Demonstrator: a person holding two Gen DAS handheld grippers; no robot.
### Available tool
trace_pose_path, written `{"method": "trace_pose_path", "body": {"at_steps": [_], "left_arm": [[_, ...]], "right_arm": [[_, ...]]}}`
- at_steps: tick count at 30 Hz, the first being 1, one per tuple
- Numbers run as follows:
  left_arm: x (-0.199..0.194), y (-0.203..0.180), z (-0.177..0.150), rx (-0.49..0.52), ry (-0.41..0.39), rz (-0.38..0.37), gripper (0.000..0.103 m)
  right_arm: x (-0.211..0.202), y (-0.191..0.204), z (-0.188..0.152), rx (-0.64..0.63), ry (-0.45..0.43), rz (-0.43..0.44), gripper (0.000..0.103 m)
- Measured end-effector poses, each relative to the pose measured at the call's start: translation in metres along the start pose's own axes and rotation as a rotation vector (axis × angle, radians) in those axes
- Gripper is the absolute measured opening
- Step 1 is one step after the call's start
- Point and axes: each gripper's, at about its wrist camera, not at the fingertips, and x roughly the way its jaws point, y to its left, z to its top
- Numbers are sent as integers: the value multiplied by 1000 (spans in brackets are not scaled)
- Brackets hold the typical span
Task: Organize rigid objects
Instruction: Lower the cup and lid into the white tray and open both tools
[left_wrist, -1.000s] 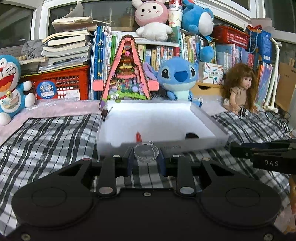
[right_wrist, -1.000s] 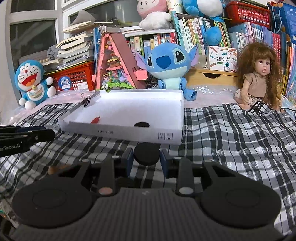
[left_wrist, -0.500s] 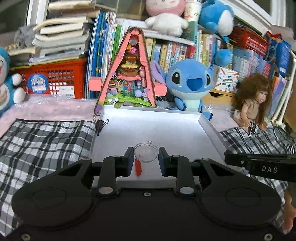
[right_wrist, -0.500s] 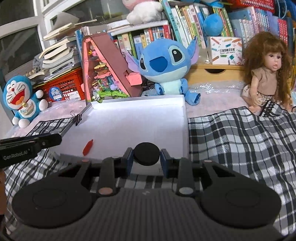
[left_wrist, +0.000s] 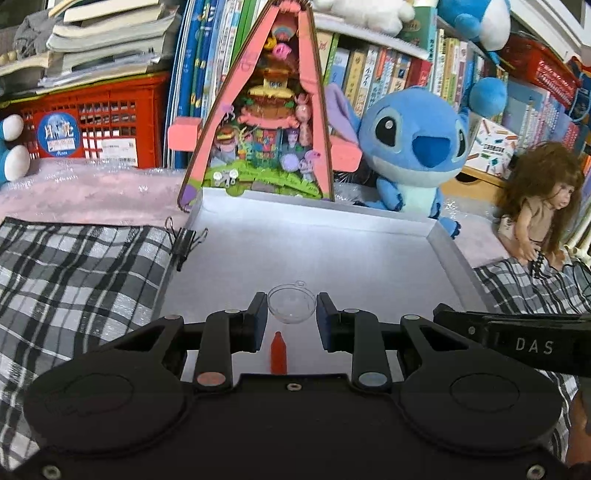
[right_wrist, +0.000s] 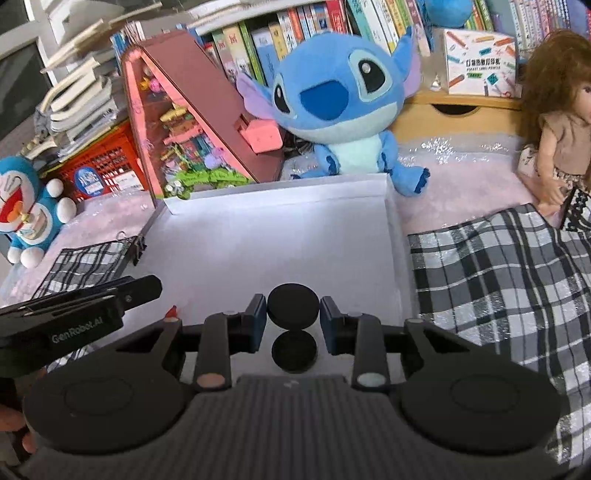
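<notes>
Two grippers: both hang over the near part of the white box (left_wrist: 458, 258), each with a round thing in its jaws.
Left gripper (left_wrist: 291, 314): clamped on a clear plastic half-shell (left_wrist: 291, 303), hollow side up, pinched across its width.
Right gripper (right_wrist: 293, 312): clamped on a black disc (right_wrist: 293, 305), held by its rim.
Below the left: a small red bottle (left_wrist: 278, 352) lies on the box floor, its neck pointing away from the camera, just under and a little nearer than the half-shell.
Below the right: a second black disc (right_wrist: 294, 350) lies flat on the box floor, almost straight beneath the held one.
What the move turns on: each held piece is already inside the box walls, so the drop looks to be straight down; the free floor lies ahead of the jaws, towards the far wall.
Nearer hand: neither; each is over its own side, the right gripper's finger showing at the right edge of the left view.
Risk: I judge that the held disc could land on the one beneath it.
</notes>
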Motion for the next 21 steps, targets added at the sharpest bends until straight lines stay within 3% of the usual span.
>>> {"method": "trace_pose_path", "body": {"at_steps": [21], "left_arm": [[32,2,-3,21,26,17,27]], "right_arm": [[34,4,2,-29,56,-47,37]]}}
